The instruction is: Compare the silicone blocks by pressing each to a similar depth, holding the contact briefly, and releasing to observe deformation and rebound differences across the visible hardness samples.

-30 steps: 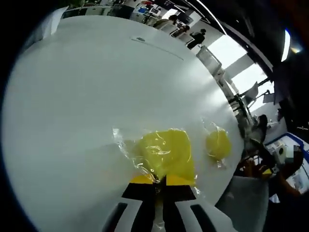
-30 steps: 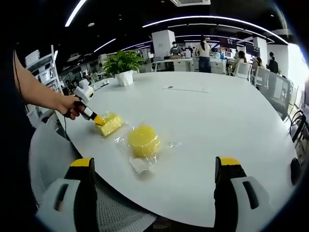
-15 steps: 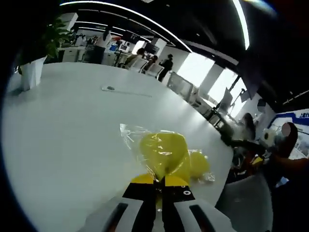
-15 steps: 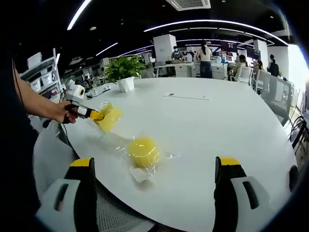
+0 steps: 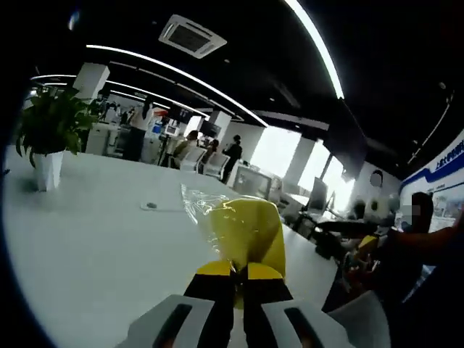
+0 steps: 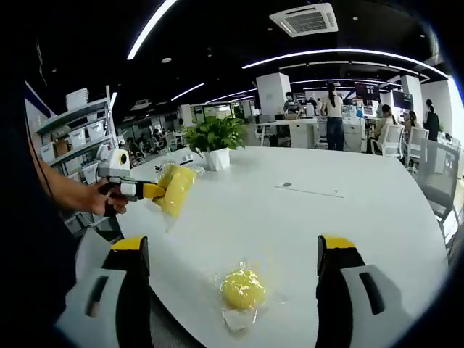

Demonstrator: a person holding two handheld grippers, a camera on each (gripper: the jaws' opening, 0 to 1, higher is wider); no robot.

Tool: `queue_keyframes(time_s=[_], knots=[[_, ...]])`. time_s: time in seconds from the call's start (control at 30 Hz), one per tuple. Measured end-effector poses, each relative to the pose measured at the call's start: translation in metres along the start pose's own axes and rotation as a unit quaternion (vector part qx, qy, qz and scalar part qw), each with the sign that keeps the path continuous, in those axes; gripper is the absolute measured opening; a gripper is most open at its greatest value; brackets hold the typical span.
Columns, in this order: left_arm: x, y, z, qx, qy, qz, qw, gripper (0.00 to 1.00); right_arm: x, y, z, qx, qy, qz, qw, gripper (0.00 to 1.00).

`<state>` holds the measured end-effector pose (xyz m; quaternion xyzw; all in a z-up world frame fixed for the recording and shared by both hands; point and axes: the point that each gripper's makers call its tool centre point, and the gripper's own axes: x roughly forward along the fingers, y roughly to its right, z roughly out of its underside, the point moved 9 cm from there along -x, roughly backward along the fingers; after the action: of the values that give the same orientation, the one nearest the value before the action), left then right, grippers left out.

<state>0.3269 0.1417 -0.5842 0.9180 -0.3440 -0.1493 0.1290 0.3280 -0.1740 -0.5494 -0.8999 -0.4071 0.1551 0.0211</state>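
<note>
Left gripper (image 5: pixel 240 270) clamped on bagged yellow rectangular silicone block (image 5: pixel 245 232), aloft off the round white table (image 6: pixel 348 217); right gripper (image 6: pixel 232 250) wide, nearer bagged yellow round silicone block (image 6: pixel 243 288) beside near table edge.

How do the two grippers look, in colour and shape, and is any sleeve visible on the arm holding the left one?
Both the left gripper and the right gripper have black jaws with yellow tips on pale grey bases. In the right gripper view, the left gripper's white body has a rounded top. The arm holding it is bare, with no sleeve visible.
</note>
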Motion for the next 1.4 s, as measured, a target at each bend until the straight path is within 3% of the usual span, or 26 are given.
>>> queue_keyframes(time_s=[0.07,0.23,0.43,0.57,0.63,0.73,0.9,1.03,1.1,1.27,1.4], knots=[[0.000,0.005,-0.006,0.011,0.007,-0.002,0.9999,0.00,0.009,-0.003,-0.017,-0.001,0.011,-0.003,0.9999,0.97],[-0.002,0.014,-0.020,0.033,0.026,-0.003,0.9991,0.00,0.032,-0.013,-0.044,-0.003,0.014,-0.034,0.9993,0.96],[-0.001,0.024,-0.028,0.049,0.035,0.009,0.9982,0.00,0.055,-0.036,-0.059,0.018,0.015,-0.091,0.9956,0.79],[0.001,0.033,-0.032,0.038,0.044,0.037,0.9976,0.00,0.071,-0.048,-0.059,0.023,0.016,-0.116,0.9928,0.71],[0.001,0.038,-0.033,0.034,0.047,0.054,0.9968,0.00,0.077,-0.056,-0.061,-0.008,0.025,-0.140,0.9898,0.63],[-0.001,0.043,-0.031,0.039,0.047,0.067,0.9958,0.00,0.085,-0.063,-0.062,-0.008,0.017,-0.152,0.9882,0.59],[-0.005,0.047,-0.030,0.037,0.051,0.078,0.9950,0.00,0.092,-0.068,-0.060,0.041,0.011,-0.168,0.9849,0.40],[-0.003,0.050,-0.033,0.030,0.053,0.093,0.9938,0.00,0.095,-0.073,-0.056,0.042,0.000,-0.171,0.9843,0.31],[0.000,0.047,-0.033,0.037,0.051,0.097,0.9933,0.00,0.092,-0.071,-0.056,0.065,0.001,-0.181,0.9814,0.27],[0.000,0.047,-0.034,0.033,0.028,0.101,0.9940,0.00,0.095,-0.071,-0.056,0.054,-0.001,-0.190,0.9803,0.15],[0.000,0.037,-0.035,0.034,0.022,0.091,0.9950,0.00,0.105,-0.073,-0.053,0.017,0.017,-0.184,0.9827,0.07]])
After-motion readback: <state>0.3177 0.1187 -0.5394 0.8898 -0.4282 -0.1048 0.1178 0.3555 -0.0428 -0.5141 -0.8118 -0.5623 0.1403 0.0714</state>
